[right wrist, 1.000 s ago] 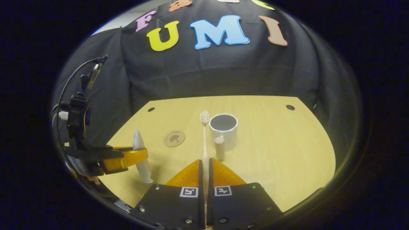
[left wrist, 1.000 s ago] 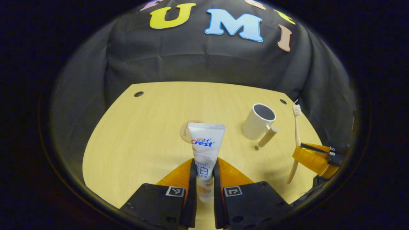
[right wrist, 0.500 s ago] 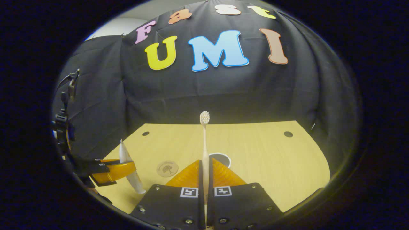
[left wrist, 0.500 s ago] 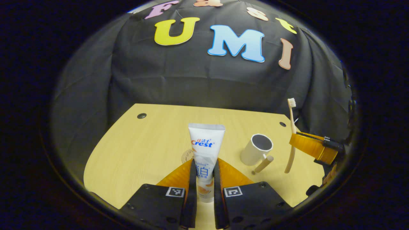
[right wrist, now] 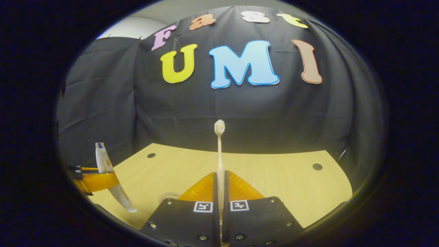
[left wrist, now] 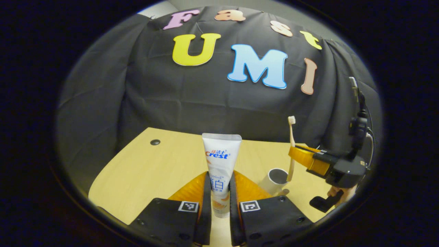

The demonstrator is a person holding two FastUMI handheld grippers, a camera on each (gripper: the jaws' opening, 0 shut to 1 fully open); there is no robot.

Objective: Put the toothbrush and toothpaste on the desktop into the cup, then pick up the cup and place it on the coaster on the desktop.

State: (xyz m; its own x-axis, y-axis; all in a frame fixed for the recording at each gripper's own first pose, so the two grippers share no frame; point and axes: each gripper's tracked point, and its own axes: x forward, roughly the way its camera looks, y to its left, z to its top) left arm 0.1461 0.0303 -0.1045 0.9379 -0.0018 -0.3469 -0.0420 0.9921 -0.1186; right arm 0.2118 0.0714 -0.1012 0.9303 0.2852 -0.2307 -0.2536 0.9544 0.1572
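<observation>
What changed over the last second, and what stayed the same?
The right gripper carried the toothbrush from beside the cup to above it, handle tip now at the cup's mouth. Both grippers tilted upward, showing more wall. Unchanged: the left gripper stays shut on the toothpaste, the right on the toothbrush; the cup stands on the desk.

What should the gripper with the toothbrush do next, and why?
Probably lower it a little, straight down. In the left gripper view the right gripper holds the toothbrush upright, its lower end at the open cup. The left gripper holds the toothpaste, waiting its turn.
</observation>
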